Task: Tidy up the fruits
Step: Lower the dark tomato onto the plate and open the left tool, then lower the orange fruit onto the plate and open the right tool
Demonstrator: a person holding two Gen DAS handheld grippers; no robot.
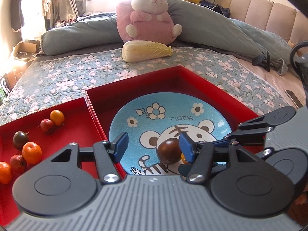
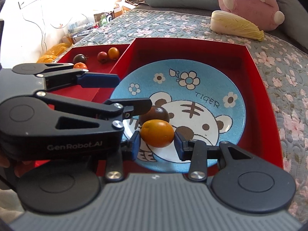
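The left tongs (image 1: 154, 147) stand released, jaws wide apart, with a dark brown tomato (image 1: 169, 151) lying on the blue tiger plate (image 1: 123, 123) just inside the right-hand pad; whether that pad touches it I cannot tell. The fruit looks set down there, so the spread jaws suit a letting-go. The right tongs (image 2: 156, 146) bracket an orange tomato (image 2: 156, 133) from both sides, pads touching or nearly touching its skin, so they are either gripping it lightly or just easing off; the grip cannot be read for certain. This fruit sits low over the plate, just in front of the dark one, probably to be placed beside it. Beyond both tongs the plate rests in a red box (image 2: 269, 115). To the left of the left tongs, a second red tray (image 1: 77, 127) holds the unsorted fruit: small oranges, red ones and another dark tomato. Well ahead lie a cabbage (image 1: 146, 51) and a pink plush toy (image 1: 150, 17) on the bed.
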